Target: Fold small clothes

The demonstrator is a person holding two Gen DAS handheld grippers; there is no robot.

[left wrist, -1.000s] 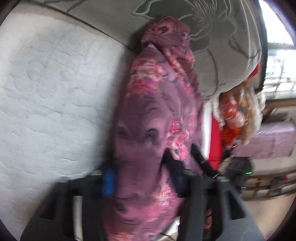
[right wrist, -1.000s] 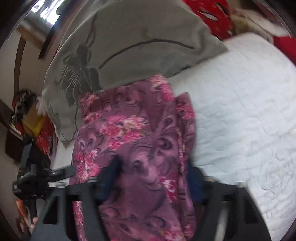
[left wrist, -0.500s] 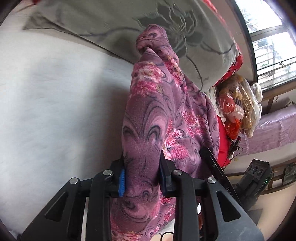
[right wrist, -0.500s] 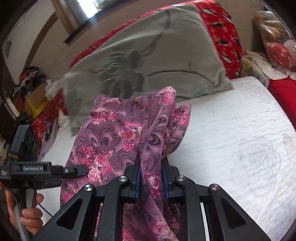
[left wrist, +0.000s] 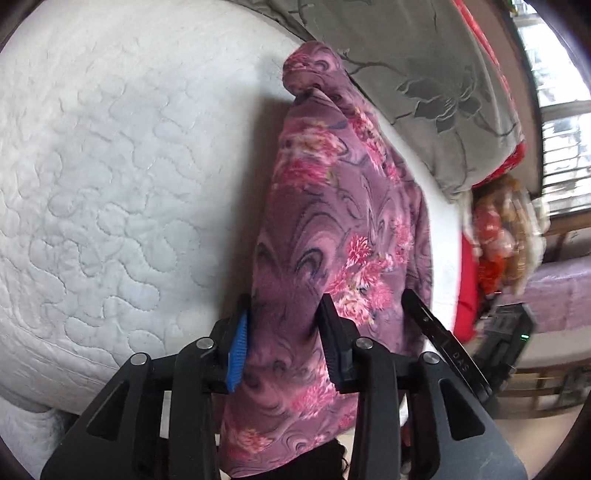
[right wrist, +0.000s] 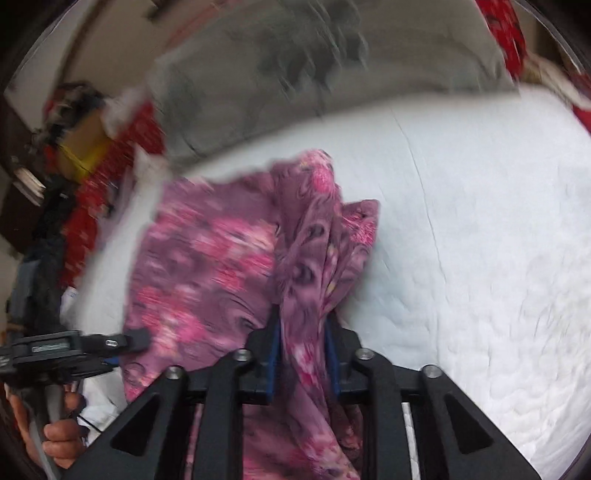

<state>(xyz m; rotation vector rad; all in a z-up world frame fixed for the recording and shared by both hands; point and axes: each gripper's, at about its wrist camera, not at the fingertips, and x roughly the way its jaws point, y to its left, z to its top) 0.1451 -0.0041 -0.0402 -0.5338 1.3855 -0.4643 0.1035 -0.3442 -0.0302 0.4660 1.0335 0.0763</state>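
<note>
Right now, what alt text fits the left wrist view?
Two black fingers grip a purple flowered cloth hanging over a white quilted mattress. A grey pillow lies behind.

**A lived-in bedroom at home**

The white quilted mattress [left wrist: 110, 184] fills most of the room, its stitched swirls plain to see. At its far edge a grey blanket with a dark flower pattern [left wrist: 424, 74] lies heaped, with red patterned bedding [right wrist: 502, 33] behind it. Beyond the mattress's corner a window with bars [left wrist: 561, 122] lets in daylight, and a purple-covered bench [left wrist: 554, 295] stands below it. Off the mattress's other side, clothes and a yellow box [right wrist: 79, 144] are piled up.
</note>
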